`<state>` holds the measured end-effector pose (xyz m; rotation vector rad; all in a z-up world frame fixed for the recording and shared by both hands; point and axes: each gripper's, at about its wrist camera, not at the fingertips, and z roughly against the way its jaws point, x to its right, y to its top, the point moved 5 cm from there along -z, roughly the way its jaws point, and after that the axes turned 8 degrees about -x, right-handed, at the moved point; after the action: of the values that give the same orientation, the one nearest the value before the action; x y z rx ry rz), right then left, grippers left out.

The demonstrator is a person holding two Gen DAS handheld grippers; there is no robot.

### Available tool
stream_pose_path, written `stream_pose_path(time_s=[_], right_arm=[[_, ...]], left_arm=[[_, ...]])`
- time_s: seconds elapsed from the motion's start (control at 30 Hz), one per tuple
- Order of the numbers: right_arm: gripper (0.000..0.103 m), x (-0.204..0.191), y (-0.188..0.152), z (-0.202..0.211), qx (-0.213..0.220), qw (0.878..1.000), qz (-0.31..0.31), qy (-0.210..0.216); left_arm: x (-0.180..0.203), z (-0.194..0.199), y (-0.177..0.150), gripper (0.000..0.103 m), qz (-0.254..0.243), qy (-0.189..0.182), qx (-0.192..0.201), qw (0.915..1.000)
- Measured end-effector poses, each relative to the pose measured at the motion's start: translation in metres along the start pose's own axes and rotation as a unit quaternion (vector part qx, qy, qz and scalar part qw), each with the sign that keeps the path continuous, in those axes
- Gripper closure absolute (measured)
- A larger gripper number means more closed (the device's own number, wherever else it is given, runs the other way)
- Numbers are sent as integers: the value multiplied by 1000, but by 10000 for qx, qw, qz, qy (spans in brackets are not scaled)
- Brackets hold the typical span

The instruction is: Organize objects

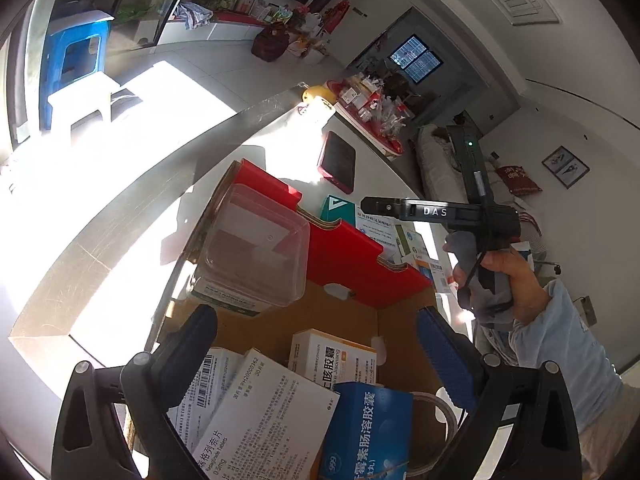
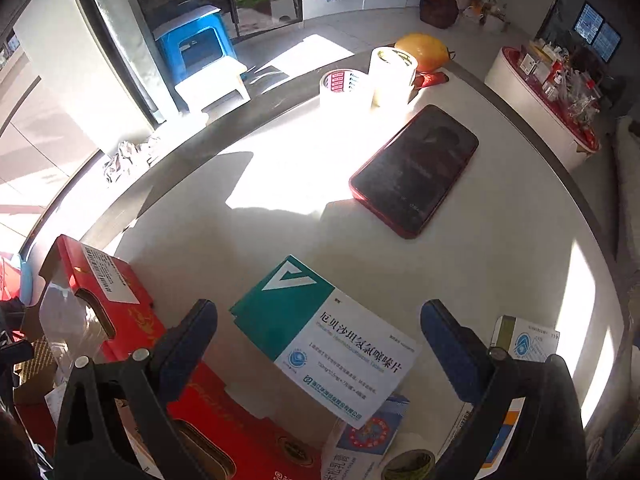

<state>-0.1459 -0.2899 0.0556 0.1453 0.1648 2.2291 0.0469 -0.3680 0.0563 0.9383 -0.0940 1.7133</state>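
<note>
Sunlit and white, the round table (image 2: 500, 240) carries most of what we have to sort, with a red-cased phone (image 2: 416, 170) lying flat near its middle and a roll of tape (image 2: 340, 88) further off by the rim. Our right claw (image 2: 318, 344) hovers spread wide and grasps nothing; directly between its fingers lies the teal-and-white medicine box (image 2: 324, 340), flat on the table and partly resting on other small boxes nearer the camera. The box's long axis runs diagonally, from far-left to near-right, so it sits skewed to the line between the two pads — we judge a slight wrist turn would be needed before closing across its narrow side. This right claw is clearly the nearer one.

Our left claw (image 1: 318, 352) also hangs released, above the open cardboard box (image 1: 400, 320) with its red flap (image 1: 360, 256), where several medicine packets already lie: a blue packet (image 1: 368, 428) and an orange-and-white packet (image 1: 332, 356) among them. A clear plastic tub (image 1: 256, 248) sits at the box's far-left corner. The teal box lies just beyond the red flap — outside the carton, not yet stowed.
</note>
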Motion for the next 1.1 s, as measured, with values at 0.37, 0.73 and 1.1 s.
stream_pose_path(time_s=[0.37, 0.73, 1.1], right_arm=[[0, 18, -14, -58, -1270, 9876, 355, -847], [0, 124, -146, -48, -1900, 9481, -2522, 383], [4, 97, -54, 36, 328, 9379, -2257, 2613]], left_arm=[[60, -6, -78, 0, -500, -1050, -624, 9912], [97, -29, -96, 0, -1000, -1205, -602, 9858], [88, -23, -79, 0, -766, -1189, -505, 9887]])
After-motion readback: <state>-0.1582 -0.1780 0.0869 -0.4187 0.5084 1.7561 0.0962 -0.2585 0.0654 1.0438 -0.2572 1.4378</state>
